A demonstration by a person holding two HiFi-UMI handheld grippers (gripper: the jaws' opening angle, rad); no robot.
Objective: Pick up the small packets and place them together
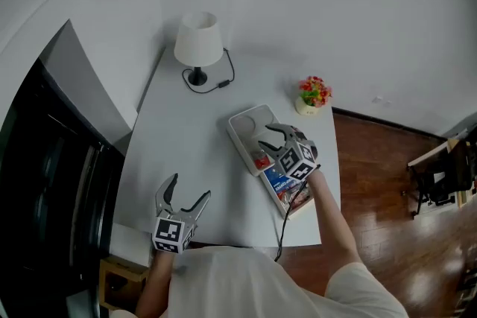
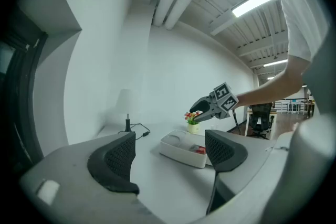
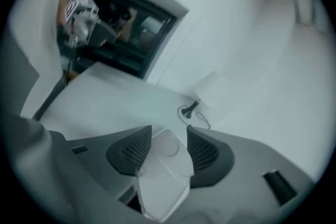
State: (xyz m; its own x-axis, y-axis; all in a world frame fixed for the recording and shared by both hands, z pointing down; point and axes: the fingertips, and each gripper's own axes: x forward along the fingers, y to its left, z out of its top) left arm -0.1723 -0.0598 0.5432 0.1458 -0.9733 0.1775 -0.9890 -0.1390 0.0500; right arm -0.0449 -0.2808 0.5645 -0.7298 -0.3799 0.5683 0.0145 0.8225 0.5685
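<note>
Right gripper [image 1: 268,138] hovers over the shallow white plastic tray [image 1: 246,123], jaws spread, empty; the small red packet [image 1: 261,160] lies inside. Left gripper [image 1: 190,188], at 7 o'clock, spread, empty. Risk: descending jaw strikes tray wall, shifting it

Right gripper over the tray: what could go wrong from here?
1. The right gripper hangs open and empty above the tray. Reaching for the red packet inside, its jaws might strike the rim and shove the tray.
2. The gripper's cable trails over the blue printed item, which lies at the edge of the table. The cable might drag it off.
</note>
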